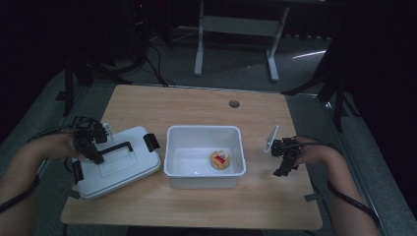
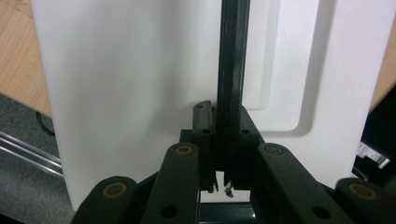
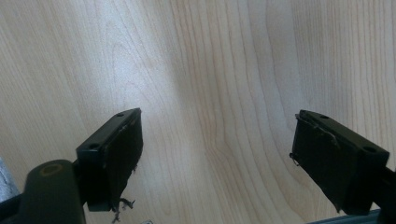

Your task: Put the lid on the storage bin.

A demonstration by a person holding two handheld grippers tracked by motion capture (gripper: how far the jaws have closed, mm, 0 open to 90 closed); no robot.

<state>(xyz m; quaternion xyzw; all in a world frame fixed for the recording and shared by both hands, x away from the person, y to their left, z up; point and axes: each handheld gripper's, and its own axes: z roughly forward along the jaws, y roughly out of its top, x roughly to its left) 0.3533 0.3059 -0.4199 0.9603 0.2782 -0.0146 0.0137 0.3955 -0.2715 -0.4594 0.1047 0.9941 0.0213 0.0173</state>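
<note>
While your left gripper (image 2: pixel 223 140) is clamped on the black handle (image 1: pixel 117 147) of the white lid (image 1: pixel 118 162), lift level toward 3 o'clock, where the box (image 1: pixel 205 132) sits; right gripper (image 3: pixel 215 158), jaws apart, steadies it.

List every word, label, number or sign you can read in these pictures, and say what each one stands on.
None can be read.
The white lid, its black handle, the white bin and the wooden table carry no print.
The round item in the bin has a red and white patch, too small and blurred to tell if it is text.
</note>
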